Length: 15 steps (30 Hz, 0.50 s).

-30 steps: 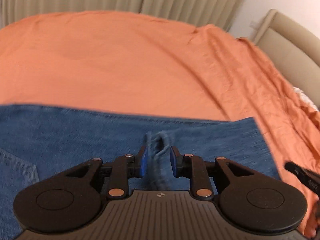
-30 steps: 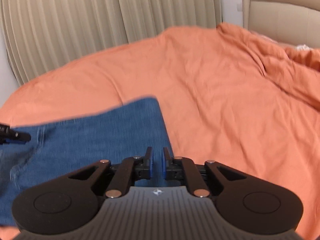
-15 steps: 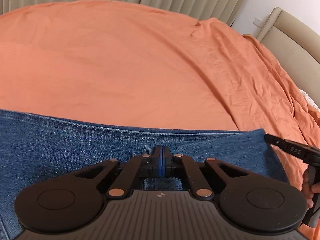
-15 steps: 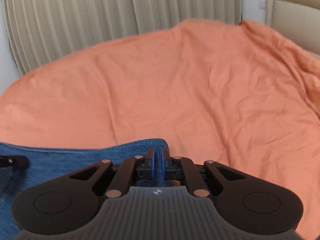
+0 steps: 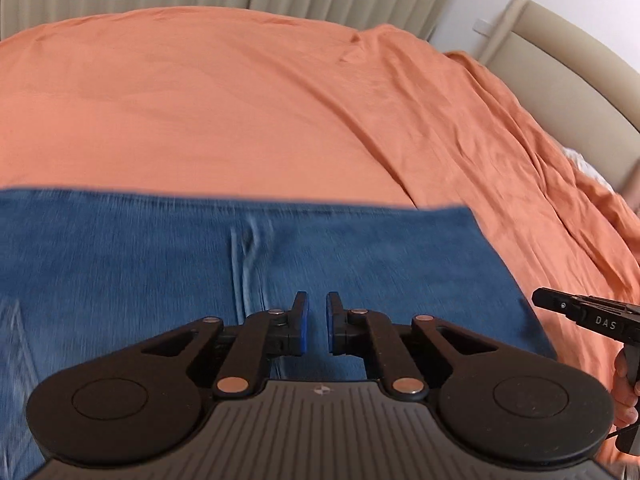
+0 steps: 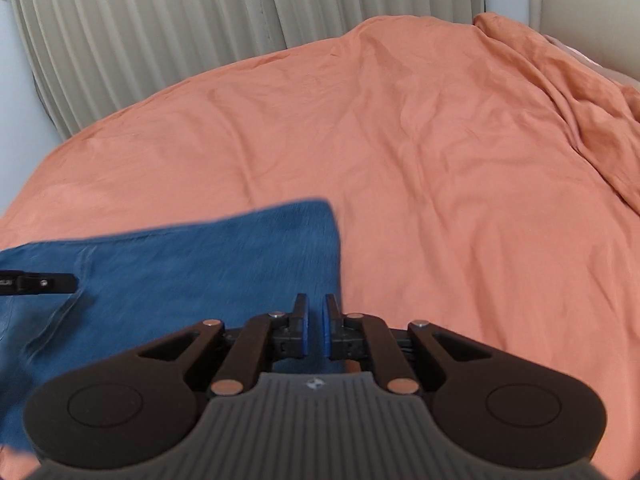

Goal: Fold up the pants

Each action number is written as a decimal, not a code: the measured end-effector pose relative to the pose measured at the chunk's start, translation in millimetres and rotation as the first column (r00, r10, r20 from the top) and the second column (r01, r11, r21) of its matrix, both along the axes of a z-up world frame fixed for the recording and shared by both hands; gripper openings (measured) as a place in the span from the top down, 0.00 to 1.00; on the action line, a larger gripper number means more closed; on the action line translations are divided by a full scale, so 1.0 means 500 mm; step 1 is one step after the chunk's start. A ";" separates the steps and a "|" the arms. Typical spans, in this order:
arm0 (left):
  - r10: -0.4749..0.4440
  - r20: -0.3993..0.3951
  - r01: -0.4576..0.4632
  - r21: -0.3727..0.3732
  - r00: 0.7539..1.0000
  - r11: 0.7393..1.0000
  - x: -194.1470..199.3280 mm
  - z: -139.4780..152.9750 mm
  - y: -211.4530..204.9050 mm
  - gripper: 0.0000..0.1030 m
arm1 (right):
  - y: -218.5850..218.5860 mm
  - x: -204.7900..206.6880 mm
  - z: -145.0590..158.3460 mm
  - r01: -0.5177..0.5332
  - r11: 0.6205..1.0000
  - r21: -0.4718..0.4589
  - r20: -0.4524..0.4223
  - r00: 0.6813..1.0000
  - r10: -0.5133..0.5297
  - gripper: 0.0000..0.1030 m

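Blue denim pants (image 5: 160, 264) lie flat on the orange bedspread (image 5: 240, 112), with a small raised wrinkle (image 5: 248, 256) near their middle. My left gripper (image 5: 314, 326) hovers over the pants just behind that wrinkle, jaws slightly apart and empty. In the right wrist view the pants (image 6: 180, 272) fill the lower left, their corner (image 6: 324, 208) ahead. My right gripper (image 6: 313, 328) sits over the right edge of the pants, jaws slightly apart and empty. Each gripper's tip shows in the other view: the right gripper (image 5: 580, 312), the left gripper (image 6: 40, 282).
The orange bedspread (image 6: 440, 160) spreads far ahead and to the right with folds near a beige headboard (image 5: 560, 72). Pleated beige curtains (image 6: 200, 20) hang behind the bed. A white pillow edge (image 5: 588, 164) shows at right.
My left gripper was shut on a pinch of denim half a second ago; now it is open and drawn back, leaving a wrinkle. Both grippers have pulled back over the pants.
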<state>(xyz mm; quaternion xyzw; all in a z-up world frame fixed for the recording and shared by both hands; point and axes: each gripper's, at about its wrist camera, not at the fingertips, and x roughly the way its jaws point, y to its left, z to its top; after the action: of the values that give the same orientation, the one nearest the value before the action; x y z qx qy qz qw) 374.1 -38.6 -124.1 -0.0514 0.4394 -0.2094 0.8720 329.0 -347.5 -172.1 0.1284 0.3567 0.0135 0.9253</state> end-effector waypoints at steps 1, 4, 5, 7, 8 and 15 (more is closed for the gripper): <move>-0.006 -0.005 0.006 0.008 1.000 1.000 -0.019 0.000 0.000 0.92 | 0.004 -0.026 0.002 0.002 1.000 0.003 -0.003 1.000 -0.002 0.97; 0.002 -0.022 -0.001 0.039 1.000 0.999 -0.068 -0.005 0.006 0.92 | 0.023 -0.089 -0.003 0.009 1.000 -0.010 -0.026 1.000 -0.010 0.95; 0.013 -0.036 -0.012 0.040 0.999 0.999 -0.079 -0.008 0.011 0.92 | 0.030 -0.103 -0.008 0.007 1.000 -0.010 -0.035 0.999 -0.007 0.94; 0.039 -0.059 -0.037 0.038 0.998 0.999 -0.095 -0.020 0.022 0.92 | 0.038 -0.125 -0.024 0.011 1.000 0.008 -0.047 0.999 -0.011 0.95; 0.045 -0.063 -0.043 0.040 0.997 0.998 -0.100 -0.027 0.025 0.93 | 0.041 -0.130 -0.035 0.015 1.000 0.008 -0.056 0.998 -0.014 0.97; 0.106 -0.082 -0.104 0.028 0.991 0.994 -0.103 -0.031 0.025 0.95 | 0.035 -0.122 -0.073 0.018 0.999 0.030 -0.102 0.995 -0.015 0.99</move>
<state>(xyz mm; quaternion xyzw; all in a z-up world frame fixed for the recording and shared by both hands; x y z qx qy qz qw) 322.8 -26.1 -139.8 -0.0729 0.4744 -0.1558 0.8633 267.9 -329.8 -208.6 0.1461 0.4021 0.0049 0.9039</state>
